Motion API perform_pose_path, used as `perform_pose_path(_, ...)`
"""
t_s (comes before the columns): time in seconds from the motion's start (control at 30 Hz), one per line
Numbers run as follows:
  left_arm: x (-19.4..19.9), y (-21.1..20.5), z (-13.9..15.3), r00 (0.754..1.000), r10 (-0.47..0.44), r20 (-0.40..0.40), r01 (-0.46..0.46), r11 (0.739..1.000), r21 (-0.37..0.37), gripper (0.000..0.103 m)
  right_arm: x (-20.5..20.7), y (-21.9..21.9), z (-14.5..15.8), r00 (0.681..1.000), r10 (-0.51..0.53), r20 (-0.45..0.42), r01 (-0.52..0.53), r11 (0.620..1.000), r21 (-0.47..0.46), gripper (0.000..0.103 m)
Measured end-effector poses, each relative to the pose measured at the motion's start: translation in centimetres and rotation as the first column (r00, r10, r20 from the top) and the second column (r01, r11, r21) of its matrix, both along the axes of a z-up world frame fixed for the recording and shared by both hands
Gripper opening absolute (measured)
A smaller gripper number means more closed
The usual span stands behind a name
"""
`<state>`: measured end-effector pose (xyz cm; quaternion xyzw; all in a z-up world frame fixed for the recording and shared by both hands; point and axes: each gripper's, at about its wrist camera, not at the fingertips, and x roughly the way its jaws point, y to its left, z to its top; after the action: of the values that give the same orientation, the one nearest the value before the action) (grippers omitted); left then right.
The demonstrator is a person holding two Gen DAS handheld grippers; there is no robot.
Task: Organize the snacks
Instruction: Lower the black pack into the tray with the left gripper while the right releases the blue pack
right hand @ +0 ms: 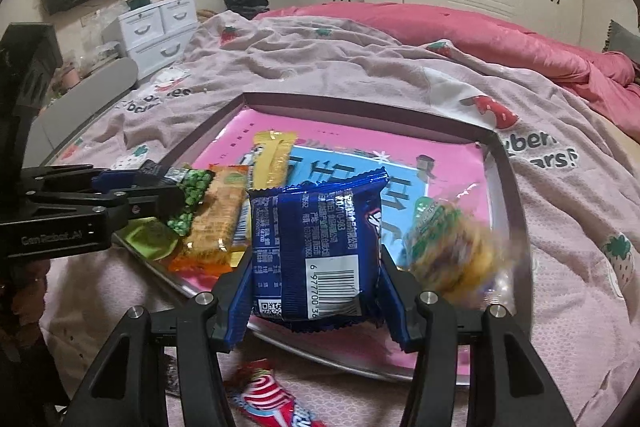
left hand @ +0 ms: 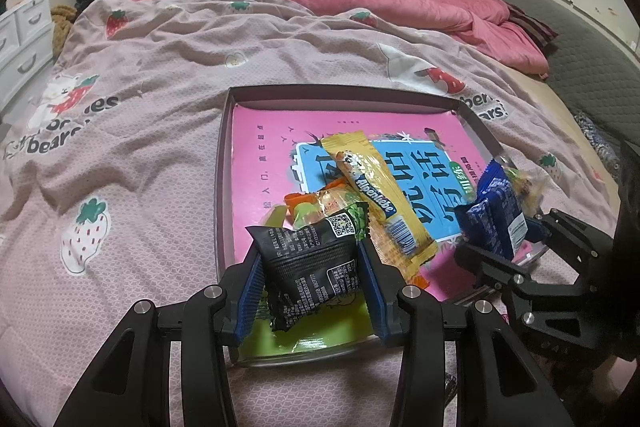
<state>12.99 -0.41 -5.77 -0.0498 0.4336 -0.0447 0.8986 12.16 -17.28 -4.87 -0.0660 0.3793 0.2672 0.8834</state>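
Left gripper (left hand: 312, 267) jaws clamped on black packet (left hand: 316, 259), over tray (left hand: 222, 163) near edge. Right gripper (right hand: 316, 259) jaws clamped on blue packet (right hand: 320, 239), upright, above tray's near right corner; both need only lowering.

Both grippers: black plastic linkage arms w/ silver round screws, blue ribbed pads inside jaws. Left gripper (left hand: 312, 283), right gripper (right hand: 316, 291). White "GenRobot.AI" lettering on left gripper's side.

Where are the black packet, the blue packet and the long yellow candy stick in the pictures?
black packet (left hand: 310, 267): left wrist view, middle of its printed back.
blue packet (right hand: 316, 247): right wrist view, centre of its back, above the barcode.
yellow candy stick (left hand: 376, 191): left wrist view, its blue name label.
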Motion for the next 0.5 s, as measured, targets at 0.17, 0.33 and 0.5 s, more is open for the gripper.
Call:
perform_pose_path(0.17, 0.00, 0.02, 0.01, 1.000, 0.001, -0.001, -0.001, 1.000, -0.001, 0.047, -0.33, 0.55, -0.12, 1.000, 0.029, 0.001, -0.029, 1.000, -0.005, 0.056)
perform_pose_path(0.33, -0.03, -0.09, -0.03, 1.000, 0.000, -0.001, 0.000, 1.000, -0.001, 0.047, -0.34, 0.51, -0.10, 1.000, 0.026, -0.003, -0.026, 1.000, 0.006, 0.056)
perform_pose_path(0.5, -0.08, -0.19, -0.11, 1.000, -0.002, -0.002, 0.002, 1.000, -0.004, 0.047, -0.37, 0.40, -0.06, 1.000, 0.028, -0.001, -0.028, 1.000, 0.011, 0.056)
